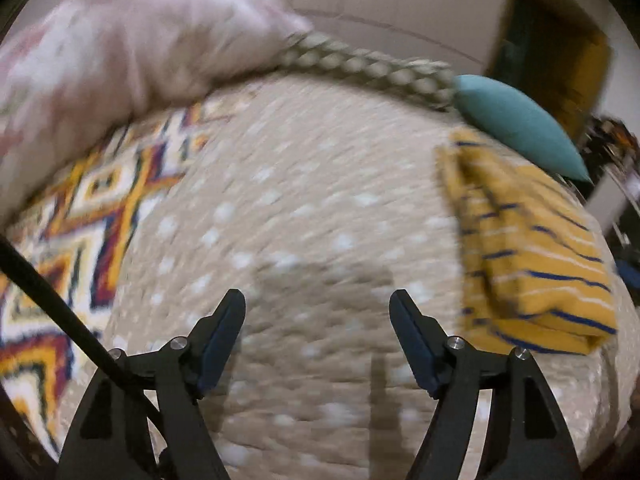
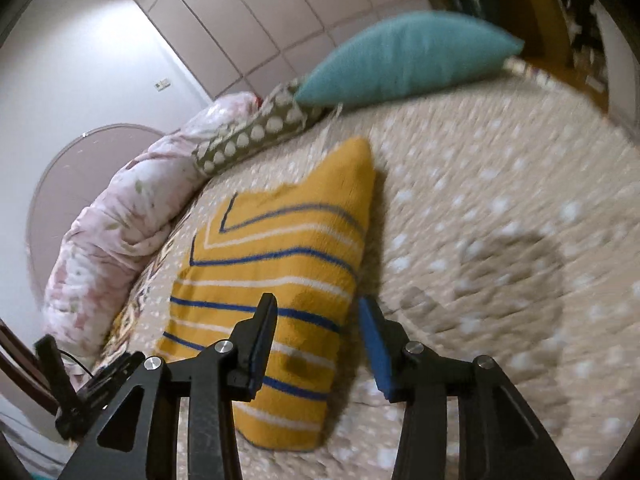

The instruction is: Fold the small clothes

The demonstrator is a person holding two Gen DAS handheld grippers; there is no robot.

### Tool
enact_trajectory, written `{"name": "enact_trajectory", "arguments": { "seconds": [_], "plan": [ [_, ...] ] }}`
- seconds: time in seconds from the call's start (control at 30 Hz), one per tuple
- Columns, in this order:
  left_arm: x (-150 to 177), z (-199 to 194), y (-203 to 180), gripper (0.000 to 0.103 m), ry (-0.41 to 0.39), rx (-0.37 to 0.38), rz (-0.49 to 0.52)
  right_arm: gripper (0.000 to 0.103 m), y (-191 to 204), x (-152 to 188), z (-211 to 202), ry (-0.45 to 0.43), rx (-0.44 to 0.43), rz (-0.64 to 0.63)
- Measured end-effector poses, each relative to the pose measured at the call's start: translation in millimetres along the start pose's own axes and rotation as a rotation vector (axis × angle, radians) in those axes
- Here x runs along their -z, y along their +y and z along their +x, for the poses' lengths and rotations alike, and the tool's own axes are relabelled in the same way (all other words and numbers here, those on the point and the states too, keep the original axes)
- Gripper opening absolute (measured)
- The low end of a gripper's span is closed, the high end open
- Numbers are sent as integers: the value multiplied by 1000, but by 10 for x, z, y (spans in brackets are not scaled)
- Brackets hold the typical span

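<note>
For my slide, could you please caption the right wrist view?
Open right claw above folded yellow striped garment on bed.

Showing mustard-yellow folded garment (image 2: 276, 264) with blue and white stripes, beige white-dotted bedspread (image 2: 500, 208), teal pillow (image 2: 404, 60), olive white-spotted cushion (image 2: 256, 128), pink floral quilt (image 2: 120, 216).

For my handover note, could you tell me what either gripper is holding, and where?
Nothing: left gripper and right gripper are both open; the folded yellow striped garment lies free on the bedspread.

Two wrist views angled down over the bedspread (image 1: 320, 184), both sharing the folded yellow garment (image 2: 280, 272).
</note>
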State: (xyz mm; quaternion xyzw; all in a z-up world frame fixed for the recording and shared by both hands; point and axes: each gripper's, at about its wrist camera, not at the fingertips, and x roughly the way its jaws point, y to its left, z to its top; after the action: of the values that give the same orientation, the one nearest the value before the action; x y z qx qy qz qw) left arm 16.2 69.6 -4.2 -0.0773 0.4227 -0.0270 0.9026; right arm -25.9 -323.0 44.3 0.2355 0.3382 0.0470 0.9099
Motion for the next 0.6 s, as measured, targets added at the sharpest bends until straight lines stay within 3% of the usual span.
{"name": "enact_trajectory", "arguments": {
  "seconds": [0.07,0.13,0.2,0.3,0.37,0.47,0.53,0.6],
  "plan": [
    [16,100,119,75,0,33,-37,48,70,-36,-121,-41,-9,-19],
    [2,118,78,85,-7,46,-2,48,192,-70,-151,-51,-45,-37],
    [18,162,-1,96,7,40,59,48,368,-103,-84,-32,-91,-54],
    [57,184,-106,99,17,14,110,43,670,-124,178,21,-170,-59],
    [55,199,-84,99,13,29,101,36,842,-112,433,68,-227,-48],
    [70,199,-82,99,6,44,91,36,1014,-11,899,180,-307,2],
    [72,200,-88,99,6,42,92,35,1048,149,1245,299,-368,55],
    [71,201,-87,99,6,43,92,30,1069,350,1394,347,-400,84]
  ]
}}
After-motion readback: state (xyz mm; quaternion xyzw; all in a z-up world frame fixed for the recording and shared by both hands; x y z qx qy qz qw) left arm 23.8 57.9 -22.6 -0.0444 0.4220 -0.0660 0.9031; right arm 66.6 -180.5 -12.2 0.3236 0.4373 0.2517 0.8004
